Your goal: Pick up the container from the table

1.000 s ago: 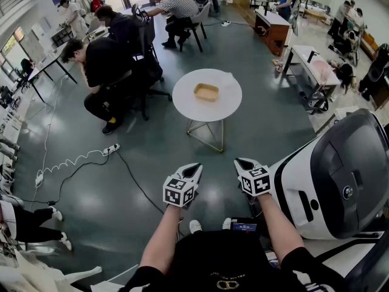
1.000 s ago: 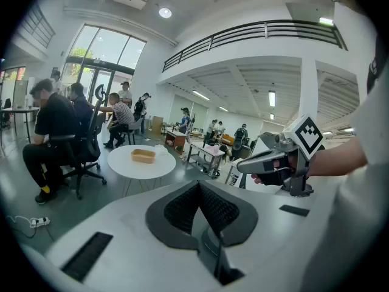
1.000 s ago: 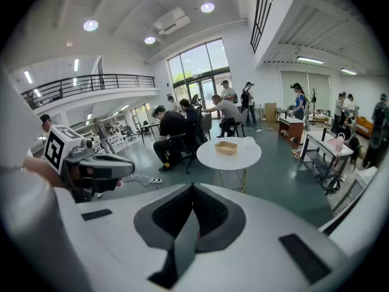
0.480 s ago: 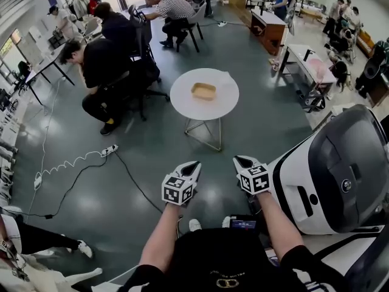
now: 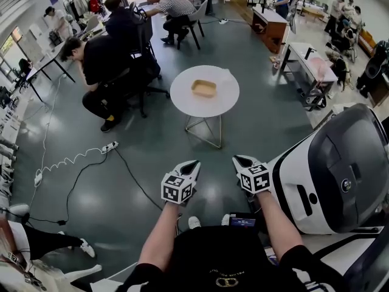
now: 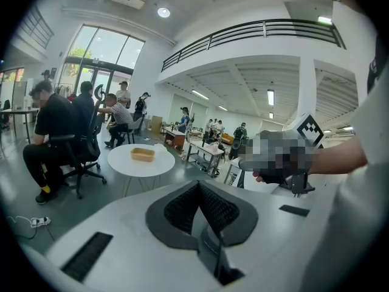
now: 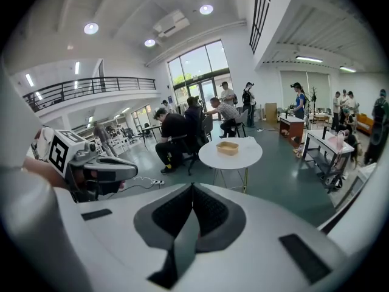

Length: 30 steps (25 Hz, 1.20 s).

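Container — shallow, seemingly — beyond left gripper

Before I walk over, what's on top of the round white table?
A shallow tan rectangular container sits near the middle of the round white table. Whether anything lies inside it is too small to tell.

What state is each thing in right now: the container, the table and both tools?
container: upright on the table, no lid, not yet picked up.
table: standing, bearing the container, well ahead of both tools.
left tool: shut, empty, held in the air short of the table.
right tool: shut, empty, beside the left tool.
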Available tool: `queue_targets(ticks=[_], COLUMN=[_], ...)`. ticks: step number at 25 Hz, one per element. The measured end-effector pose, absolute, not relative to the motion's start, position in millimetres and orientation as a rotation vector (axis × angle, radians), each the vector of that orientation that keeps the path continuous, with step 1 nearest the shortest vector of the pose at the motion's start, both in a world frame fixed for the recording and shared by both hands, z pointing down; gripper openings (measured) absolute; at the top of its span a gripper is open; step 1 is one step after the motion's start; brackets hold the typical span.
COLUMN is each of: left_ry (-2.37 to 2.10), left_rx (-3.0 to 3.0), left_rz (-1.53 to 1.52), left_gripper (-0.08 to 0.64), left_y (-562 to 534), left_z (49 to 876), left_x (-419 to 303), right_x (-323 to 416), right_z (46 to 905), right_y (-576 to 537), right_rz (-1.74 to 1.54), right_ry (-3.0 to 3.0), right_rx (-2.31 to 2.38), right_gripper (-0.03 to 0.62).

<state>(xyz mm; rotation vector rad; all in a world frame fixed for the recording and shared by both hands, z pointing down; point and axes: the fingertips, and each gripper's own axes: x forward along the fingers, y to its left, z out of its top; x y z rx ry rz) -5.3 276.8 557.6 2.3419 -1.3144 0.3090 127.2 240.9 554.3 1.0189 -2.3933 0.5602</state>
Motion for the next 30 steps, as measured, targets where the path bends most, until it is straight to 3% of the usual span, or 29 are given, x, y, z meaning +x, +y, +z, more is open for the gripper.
queue_targets(ticks=[30], left_ry=[-1.312], left_rx=[2.279], left_rz=[0.335], left_gripper=[0.011], left_y=[239], left_z=[579], left_x=[38], right_x=[166], right_z=[580], right_y=[198], right_rz=[0.685], right_ry=[-2.402], right_rx=[0.965], right_gripper=[0.064])
